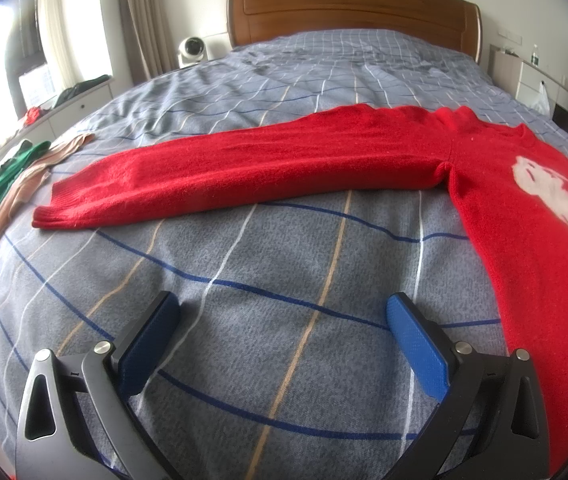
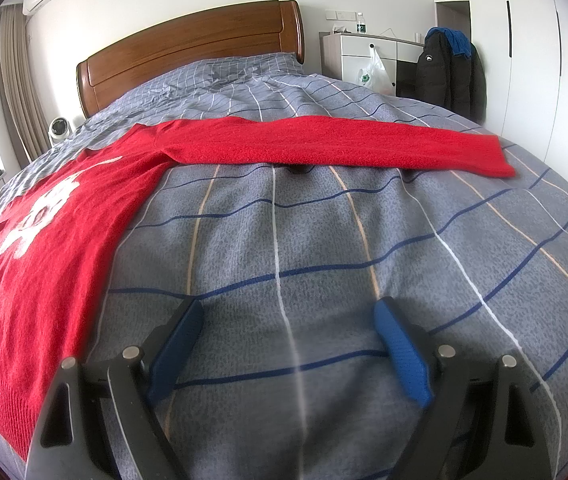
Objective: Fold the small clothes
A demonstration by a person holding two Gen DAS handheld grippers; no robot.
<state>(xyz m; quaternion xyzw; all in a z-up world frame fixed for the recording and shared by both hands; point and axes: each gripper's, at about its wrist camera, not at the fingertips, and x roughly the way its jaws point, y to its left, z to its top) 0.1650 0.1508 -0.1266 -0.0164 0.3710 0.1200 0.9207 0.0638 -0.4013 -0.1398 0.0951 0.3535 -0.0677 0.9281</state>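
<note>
My left gripper [image 1: 284, 332] hangs low over the checked bedcover [image 1: 268, 264], fingers spread wide and holding nothing; my right gripper [image 2: 289, 334] is the same. Between them, nearer my body, lies the red sweater [image 1: 531, 216] flat with its white motif up. Each sleeve runs crosswise beyond its gripper: the left sleeve [image 1: 220, 176] stretches out to my left, the right sleeve [image 2: 339, 144] to my right. Each cuff sits outward of its own gripper. No containers show.

bedspread [image 1: 268, 248] bare ahead of both jaws | red sweater [image 1: 284, 160] sleeves lie across farther on
</note>
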